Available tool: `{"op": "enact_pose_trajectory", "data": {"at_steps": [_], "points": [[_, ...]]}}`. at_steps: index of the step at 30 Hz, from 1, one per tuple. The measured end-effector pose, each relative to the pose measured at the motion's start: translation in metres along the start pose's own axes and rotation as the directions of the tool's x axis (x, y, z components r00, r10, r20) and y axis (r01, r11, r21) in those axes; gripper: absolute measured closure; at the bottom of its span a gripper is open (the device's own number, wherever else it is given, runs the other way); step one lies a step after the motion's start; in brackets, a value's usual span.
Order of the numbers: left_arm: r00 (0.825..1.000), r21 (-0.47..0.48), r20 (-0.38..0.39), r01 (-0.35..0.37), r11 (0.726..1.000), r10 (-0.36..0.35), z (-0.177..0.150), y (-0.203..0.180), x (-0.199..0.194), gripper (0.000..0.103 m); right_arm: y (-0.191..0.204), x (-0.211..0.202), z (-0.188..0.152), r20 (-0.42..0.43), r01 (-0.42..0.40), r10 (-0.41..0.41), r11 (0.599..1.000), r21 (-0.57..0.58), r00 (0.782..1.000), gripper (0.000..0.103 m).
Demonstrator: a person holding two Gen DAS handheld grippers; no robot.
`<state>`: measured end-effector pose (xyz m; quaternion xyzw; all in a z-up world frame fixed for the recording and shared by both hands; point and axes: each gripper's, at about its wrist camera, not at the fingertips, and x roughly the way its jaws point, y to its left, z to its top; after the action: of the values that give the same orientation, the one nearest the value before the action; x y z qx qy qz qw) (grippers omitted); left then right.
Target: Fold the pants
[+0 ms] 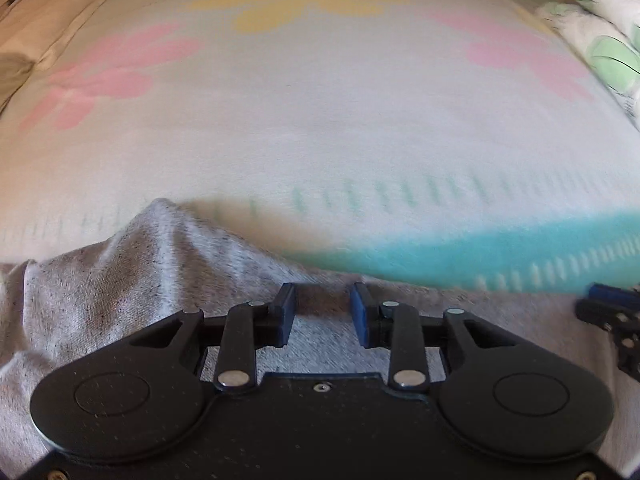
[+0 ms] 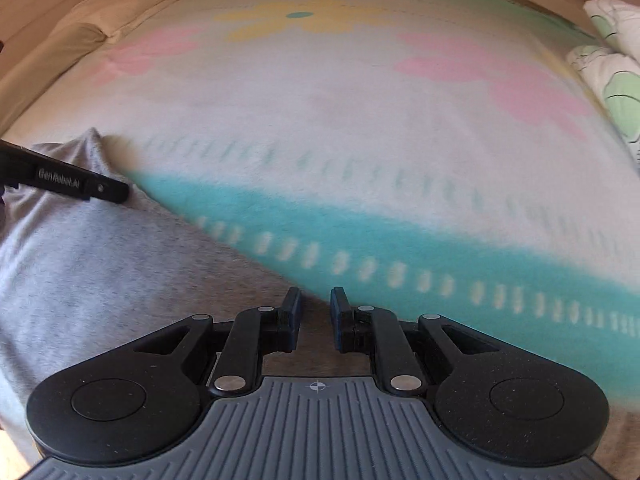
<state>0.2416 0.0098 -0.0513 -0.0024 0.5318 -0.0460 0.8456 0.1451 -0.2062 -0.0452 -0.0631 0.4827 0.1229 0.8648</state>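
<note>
Grey heathered pants (image 1: 120,280) lie on a bed blanket with flowers and a teal band (image 1: 480,248). My left gripper (image 1: 323,304) is low over the pants' edge, its blue pads apart with grey fabric between and below them; a fold of cloth peaks up to its left. My right gripper (image 2: 316,308) is also over the pants' (image 2: 100,272) edge, jaws slightly apart, cloth beneath them. Whether either one pinches the cloth is not clear. The left gripper's side shows in the right wrist view (image 2: 64,180); the right gripper's tip shows in the left wrist view (image 1: 612,312).
Pillows with green print (image 1: 600,40) lie at the far right of the bed. Beige bedding (image 2: 100,20) runs along the far left. The blanket (image 2: 320,120) stretches ahead with pink and yellow flowers.
</note>
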Motion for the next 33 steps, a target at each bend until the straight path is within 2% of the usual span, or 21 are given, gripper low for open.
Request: {"op": "enact_pose_trajectory", "data": {"at_steps": [4,6,9,13,15,17,21,22,24,26,28,30,33], "points": [[0.999,-0.035,0.016,-0.042,0.999,0.043,0.006,-0.003,0.000,0.061,-0.017,-0.006,-0.003,0.012,-0.010,0.009,0.998,0.063,1.000,0.087],[0.999,-0.040,0.022,-0.046,0.998,0.047,0.003,-0.011,-0.007,0.067,-0.025,-0.016,-0.005,0.027,-0.019,0.016,0.996,0.088,1.000,0.087],[0.999,0.006,0.043,0.014,1.000,-0.014,-0.007,-0.033,-0.021,0.067,-0.043,-0.031,-0.009,0.043,-0.054,0.048,0.986,0.157,0.998,0.087],[0.991,0.060,0.015,0.129,0.990,-0.130,-0.025,-0.066,-0.033,0.066,-0.074,-0.043,-0.019,0.036,-0.056,0.048,0.950,0.306,0.998,0.087],[0.984,0.103,-0.008,0.180,0.978,-0.180,-0.034,-0.085,-0.035,0.066,-0.091,-0.050,-0.026,0.032,-0.041,0.031,0.927,0.372,0.999,0.087],[0.980,0.173,-0.033,0.200,0.964,-0.197,-0.042,-0.104,-0.035,0.062,-0.106,-0.058,-0.033,0.031,-0.003,-0.010,0.915,0.404,0.999,0.087],[0.988,0.321,-0.063,0.151,0.935,-0.138,-0.063,-0.130,-0.026,0.060,-0.139,-0.079,-0.051,0.009,0.061,-0.073,0.883,0.466,0.997,0.086],[0.991,0.349,-0.028,0.129,0.928,-0.128,-0.068,-0.133,-0.026,0.056,-0.149,-0.084,-0.054,-0.002,0.074,-0.083,0.874,0.479,0.997,0.086],[0.994,0.383,-0.012,0.108,0.917,-0.112,-0.069,-0.136,-0.029,0.055,-0.167,-0.093,-0.066,-0.020,0.106,-0.111,0.858,0.502,0.994,0.086],[0.992,0.349,-0.031,0.122,0.929,-0.119,-0.065,-0.133,-0.029,0.055,-0.187,-0.103,-0.079,-0.051,0.140,-0.133,0.841,0.523,0.990,0.085],[0.990,0.303,-0.052,0.143,0.942,-0.133,-0.061,-0.127,-0.027,0.055,-0.205,-0.109,-0.094,-0.072,0.171,-0.158,0.806,0.567,0.985,0.085],[0.988,0.281,-0.064,0.153,0.947,-0.140,-0.059,-0.124,-0.025,0.055,-0.223,-0.113,-0.108,-0.077,0.165,-0.151,0.763,0.625,0.986,0.084],[0.988,0.276,-0.068,0.153,0.949,-0.139,-0.060,-0.122,-0.023,0.055,-0.239,-0.114,-0.126,-0.096,0.174,-0.149,0.719,0.673,0.984,0.081]]}}
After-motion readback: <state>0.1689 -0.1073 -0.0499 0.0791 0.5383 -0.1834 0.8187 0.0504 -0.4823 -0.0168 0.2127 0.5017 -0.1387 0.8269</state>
